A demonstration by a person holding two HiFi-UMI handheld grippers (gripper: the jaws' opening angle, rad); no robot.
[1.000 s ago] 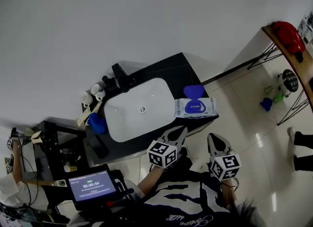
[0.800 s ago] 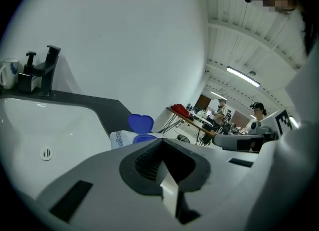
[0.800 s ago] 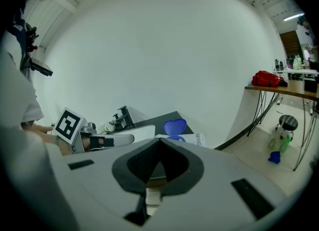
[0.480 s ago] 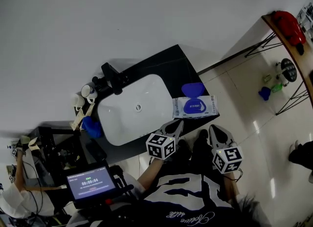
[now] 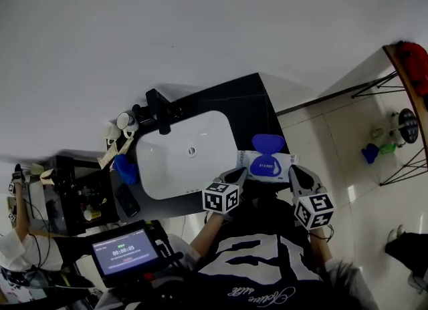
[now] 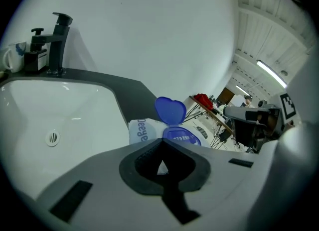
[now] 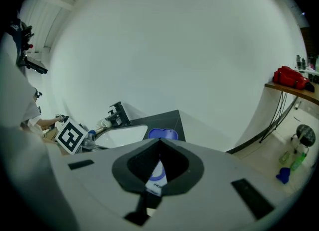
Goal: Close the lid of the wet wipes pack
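Note:
The wet wipes pack (image 5: 266,166) lies on the black counter (image 5: 247,105) to the right of the white basin. Its blue lid (image 5: 267,143) stands open, hinged at the far side. The left gripper view shows the pack (image 6: 142,131) and raised lid (image 6: 170,110) just past the jaws. My left gripper (image 5: 242,170) is shut and holds nothing, its tip at the pack's near left corner. My right gripper (image 5: 292,168) is also shut and bare, at the pack's near right corner. In the right gripper view, the lid (image 7: 162,134) shows over the joined jaws.
A white basin (image 5: 184,158) with a black faucet (image 5: 158,109) fills the counter's left part. Cups (image 5: 124,123) and a blue object (image 5: 124,168) sit at its left end. A lit screen (image 5: 126,256) is near my body. A shelf with a red item (image 5: 416,61) stands far right.
Both grippers have moved forward from in front of the counter to the pack's near corners. The pack's lid stays open. The view has shifted slightly.

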